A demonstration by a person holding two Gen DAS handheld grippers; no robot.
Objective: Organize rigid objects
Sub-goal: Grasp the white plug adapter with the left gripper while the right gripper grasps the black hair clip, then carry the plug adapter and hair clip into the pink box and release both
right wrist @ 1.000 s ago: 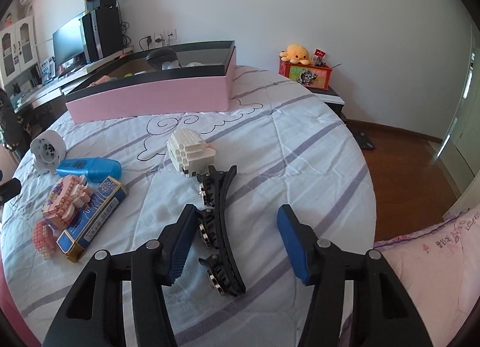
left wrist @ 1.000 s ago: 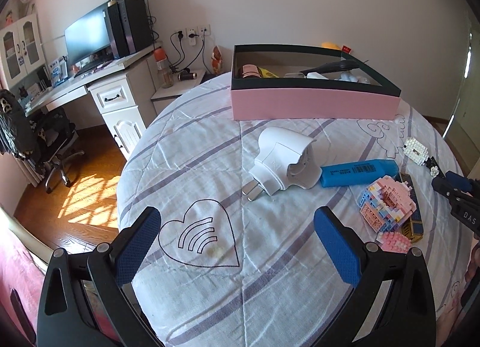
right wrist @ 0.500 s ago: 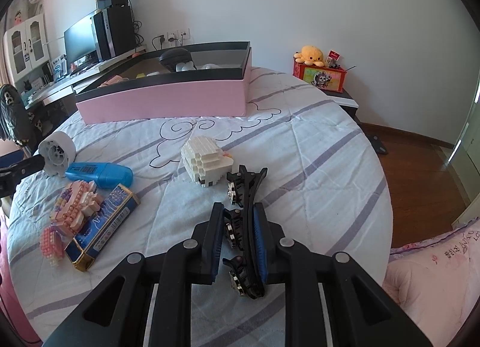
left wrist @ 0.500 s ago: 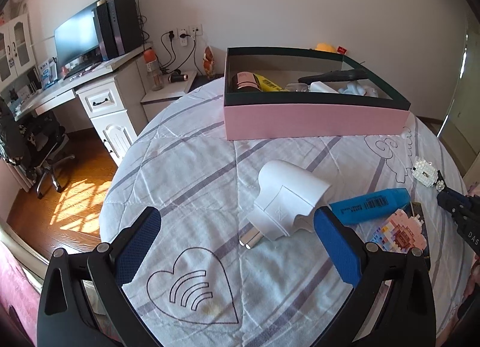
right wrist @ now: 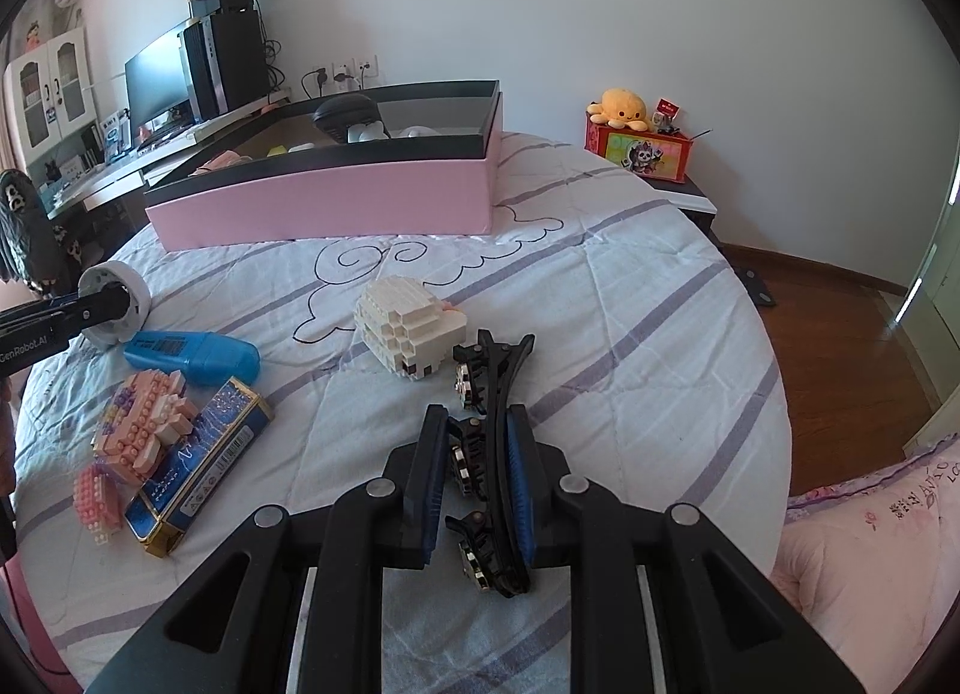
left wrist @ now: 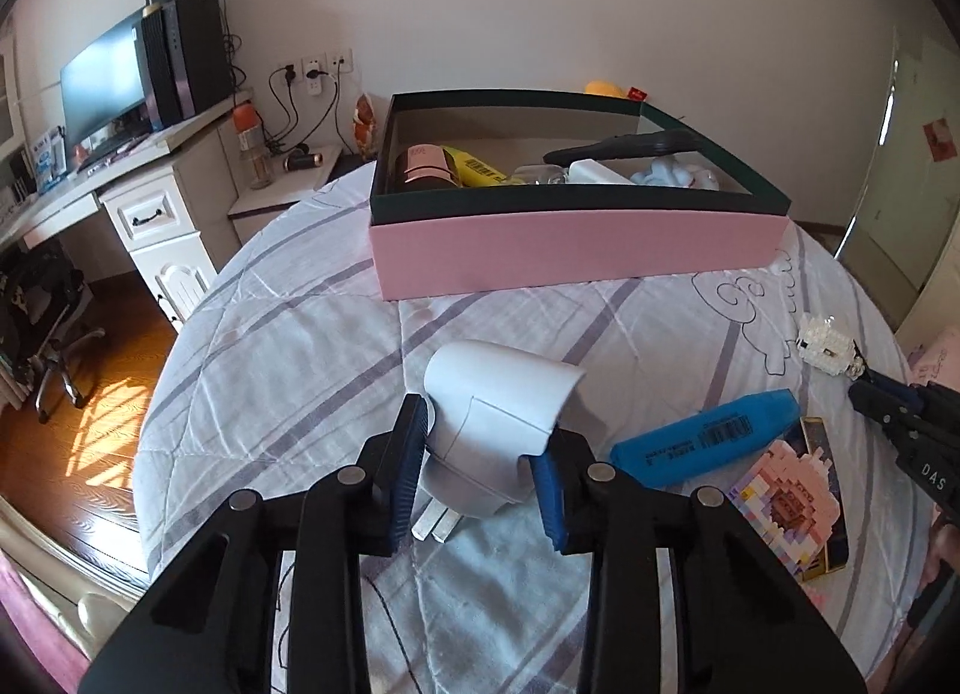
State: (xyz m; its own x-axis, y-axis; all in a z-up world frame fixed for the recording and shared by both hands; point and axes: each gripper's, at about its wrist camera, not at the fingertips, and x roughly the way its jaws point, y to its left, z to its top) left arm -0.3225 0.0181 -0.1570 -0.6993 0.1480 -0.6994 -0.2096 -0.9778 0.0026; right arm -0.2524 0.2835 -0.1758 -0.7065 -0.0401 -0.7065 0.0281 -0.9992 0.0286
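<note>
Left wrist view: left claw (left wrist: 480, 469) has just been closing and now clamps the white plug adapter (left wrist: 501, 415) between its blue pads, prongs poking out below, on the striped bed cover (left wrist: 288, 358). Blue marker (left wrist: 705, 437) lies just right of the adapter; pink brick model (left wrist: 786, 505) sits on a dark blue box near it. Pink storage box (left wrist: 576, 250) stands further back, open, holding a yellow marker, a black clip and other bits. Right claw (left wrist: 864, 388) shows at the right edge by the white brick model (left wrist: 828, 343).

Right wrist view: right claw (right wrist: 477, 469) is shut tight on the black hair clip (right wrist: 498, 430), which rests on the bed. White brick model (right wrist: 411, 334) touches the clip's far end. Blue marker (right wrist: 192, 357), pink brick model (right wrist: 144, 424) and blue box (right wrist: 201, 469) lie left. Pink storage box (right wrist: 324, 202) behind. Left claw (right wrist: 111, 298) seen at left edge on the adapter.
</note>
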